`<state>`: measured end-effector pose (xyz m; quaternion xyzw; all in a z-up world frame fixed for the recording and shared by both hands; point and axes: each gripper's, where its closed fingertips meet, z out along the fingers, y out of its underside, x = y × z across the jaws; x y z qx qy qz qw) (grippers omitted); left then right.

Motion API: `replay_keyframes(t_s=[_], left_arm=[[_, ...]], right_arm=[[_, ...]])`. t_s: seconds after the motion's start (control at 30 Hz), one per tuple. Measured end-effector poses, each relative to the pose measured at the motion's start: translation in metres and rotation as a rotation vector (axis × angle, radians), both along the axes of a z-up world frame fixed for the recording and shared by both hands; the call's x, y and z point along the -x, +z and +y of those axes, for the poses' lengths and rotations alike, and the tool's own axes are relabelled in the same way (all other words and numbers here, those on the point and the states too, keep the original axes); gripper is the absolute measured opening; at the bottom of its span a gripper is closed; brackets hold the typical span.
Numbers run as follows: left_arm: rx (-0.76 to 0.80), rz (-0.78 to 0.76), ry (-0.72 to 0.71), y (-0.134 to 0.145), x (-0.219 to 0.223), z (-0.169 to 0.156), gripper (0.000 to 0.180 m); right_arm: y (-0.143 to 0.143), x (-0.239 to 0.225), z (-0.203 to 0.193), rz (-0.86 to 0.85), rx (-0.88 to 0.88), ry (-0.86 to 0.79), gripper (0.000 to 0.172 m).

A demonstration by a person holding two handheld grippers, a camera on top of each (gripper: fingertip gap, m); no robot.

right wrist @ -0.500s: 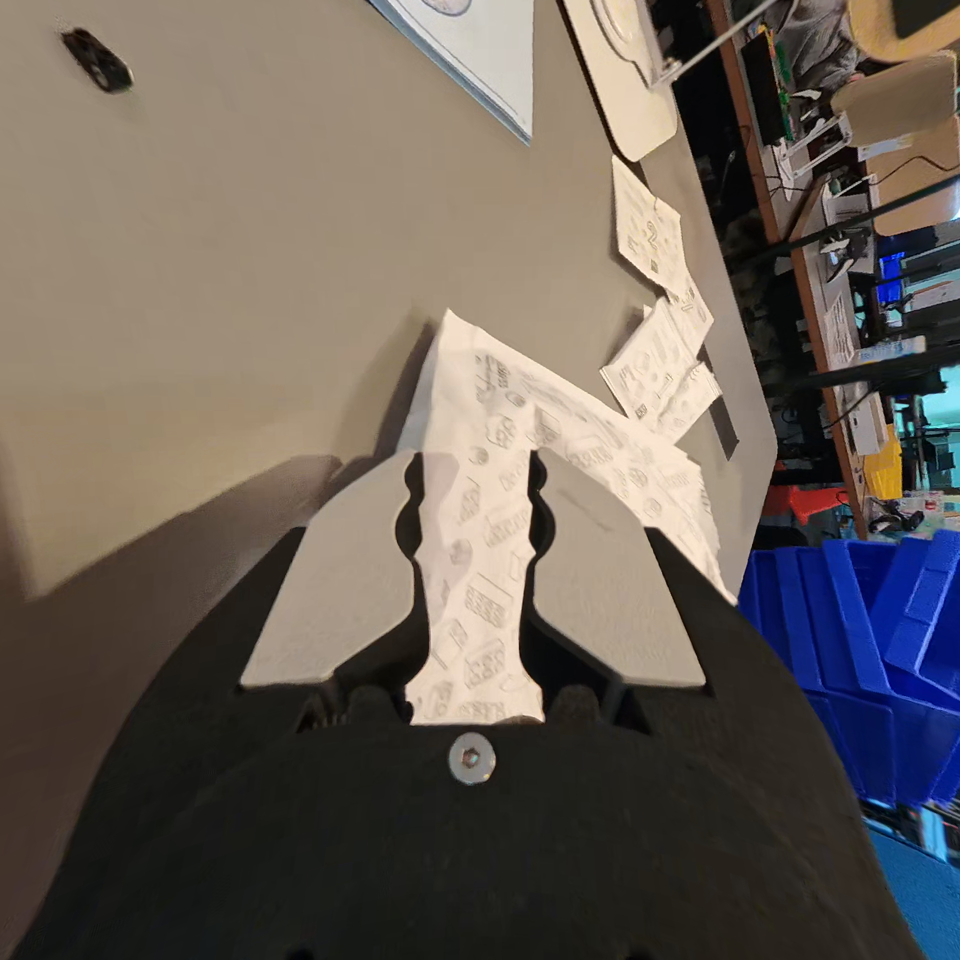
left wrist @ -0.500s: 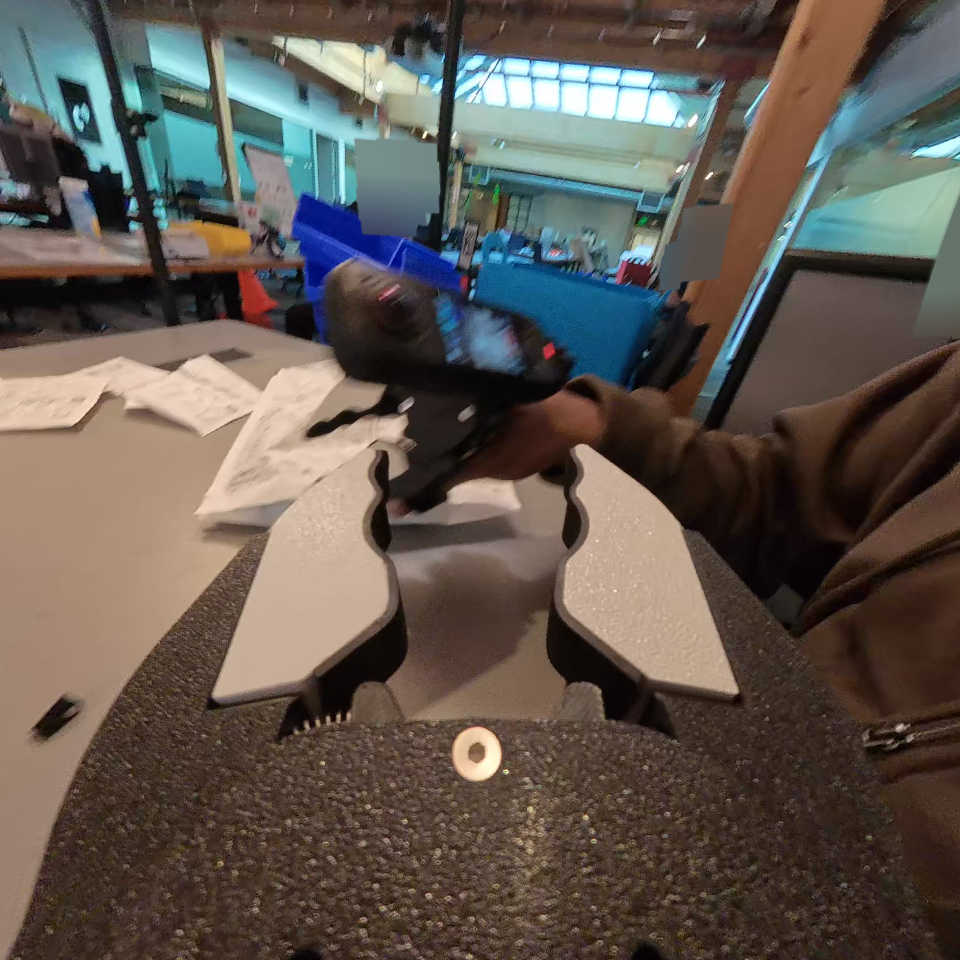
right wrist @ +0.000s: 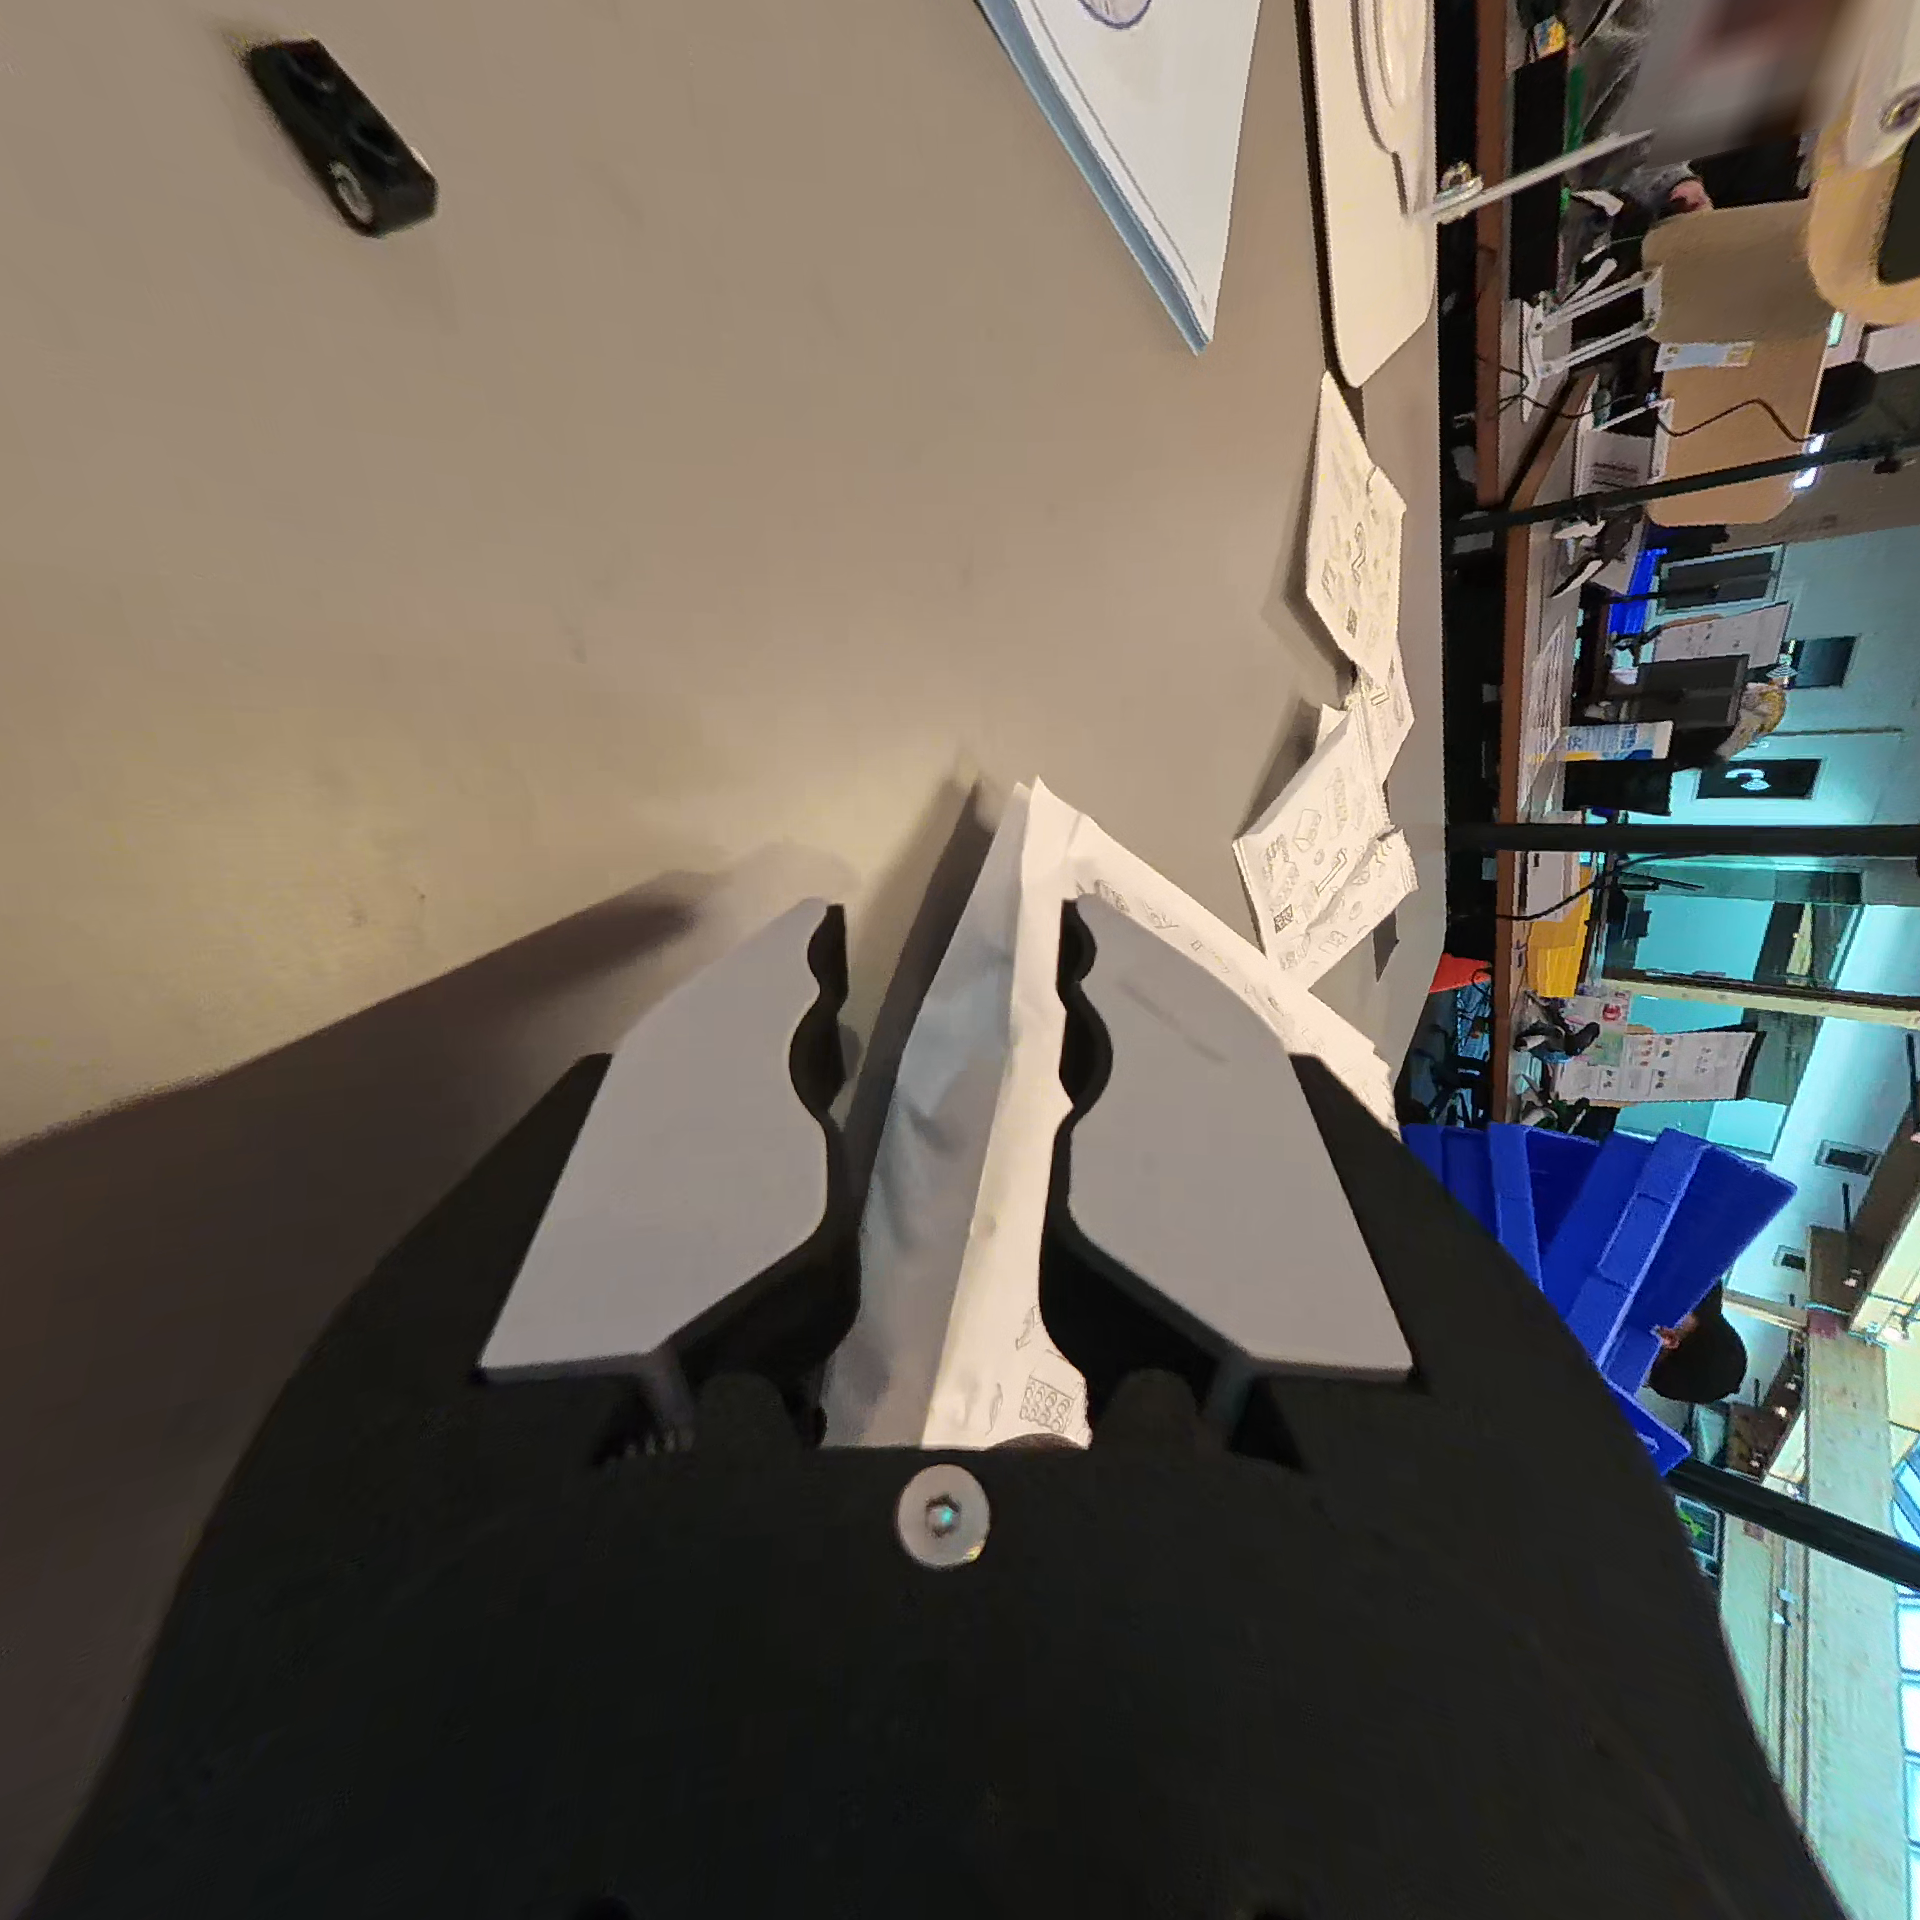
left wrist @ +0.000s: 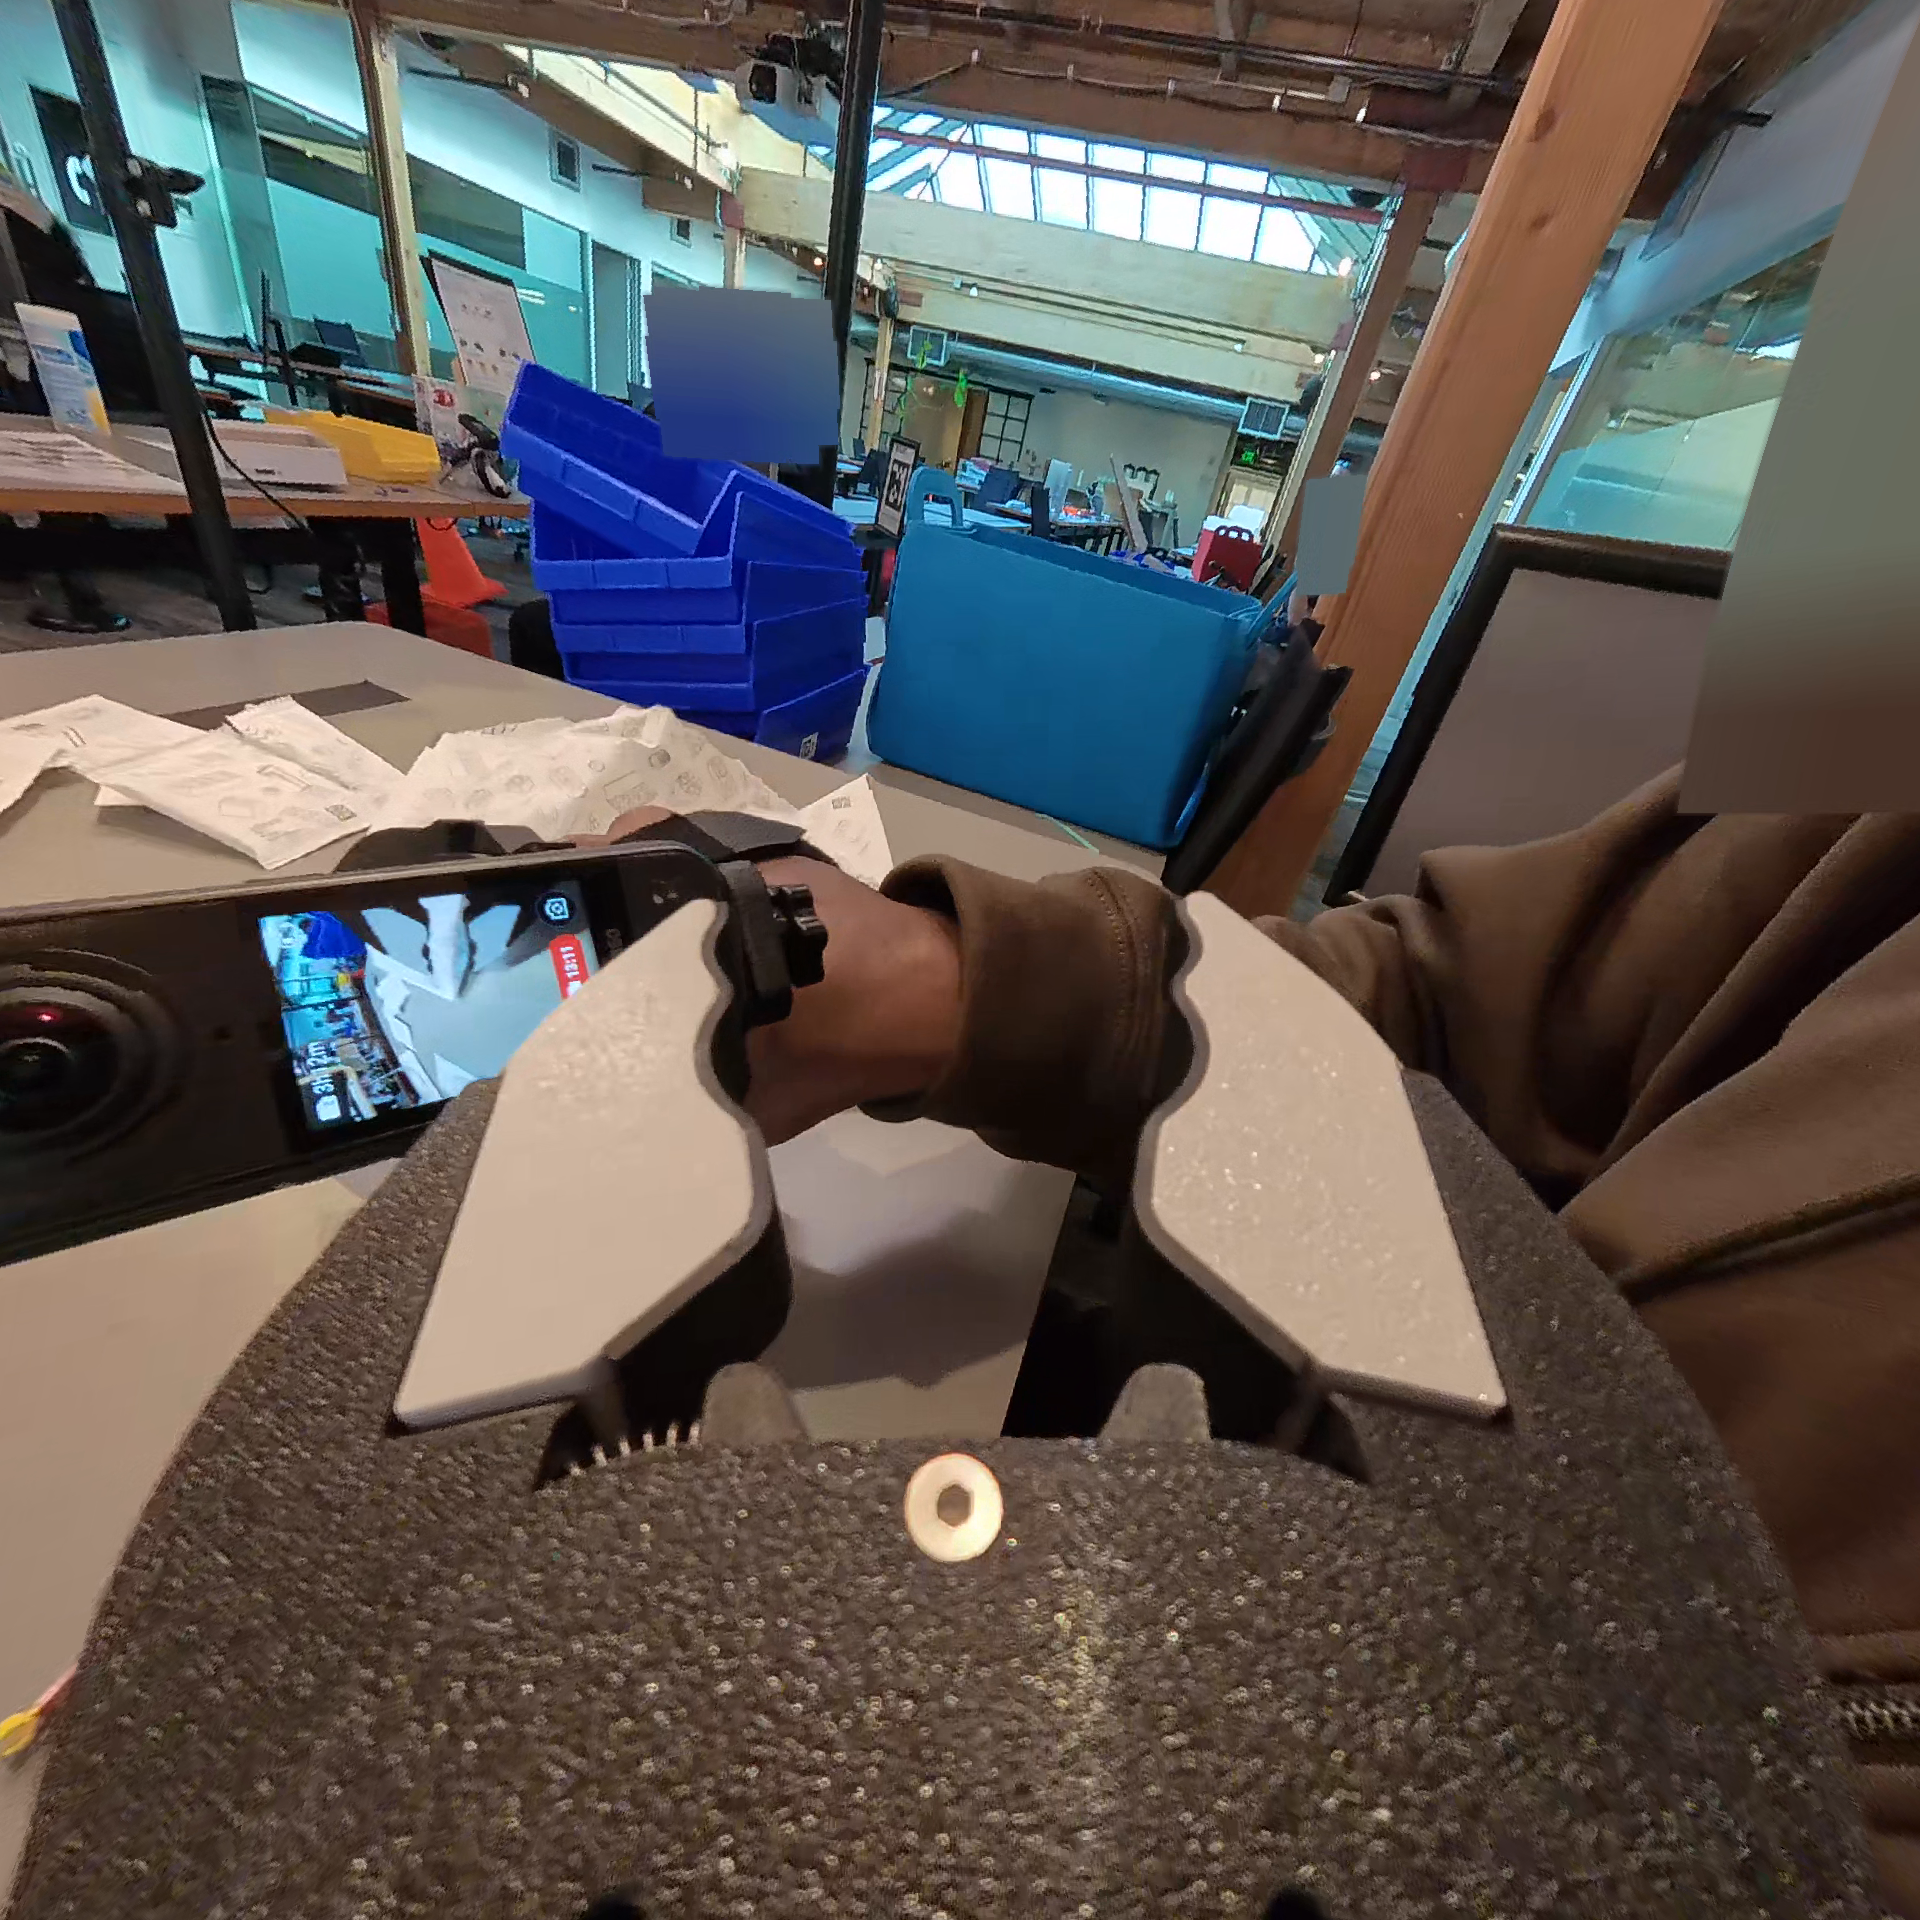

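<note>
Left wrist view, jaws: the left gripper [left wrist: 951,914] stands spread wide, wider than a moment ago, with nothing between its jaws.
Left wrist view, ahead: the person's wrist [left wrist: 873,997] and brown sleeve [left wrist: 1039,987] now cross just beyond the tips. The right gripper's camera [left wrist: 312,1029] has come much nearer.
Left wrist view, far edge of the table [left wrist: 156,1351]: loose packets [left wrist: 239,790] lie flat.
Right wrist view, jaws: the right gripper [right wrist: 951,909] is pinching a white packet [right wrist: 966,1091], spacing unchanged.
Right wrist view, packet: it showed its printed face before. Now it is turned edge-on, raised off the table near the edge by the blue bins [right wrist: 1621,1226].
</note>
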<state>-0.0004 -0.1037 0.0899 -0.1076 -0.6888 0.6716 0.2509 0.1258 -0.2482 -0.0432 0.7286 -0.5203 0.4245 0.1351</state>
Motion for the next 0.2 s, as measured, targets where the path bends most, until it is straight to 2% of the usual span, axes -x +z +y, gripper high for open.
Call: replay_keyframes(t_s=[0.2], left_arm=[[-0.049,-0.003,0.039,-0.0098,-0.0079,-0.0047,0.075]], right_arm=[[-0.0024,-0.0037,0.0014,0.007,0.012,0.0,0.039]])
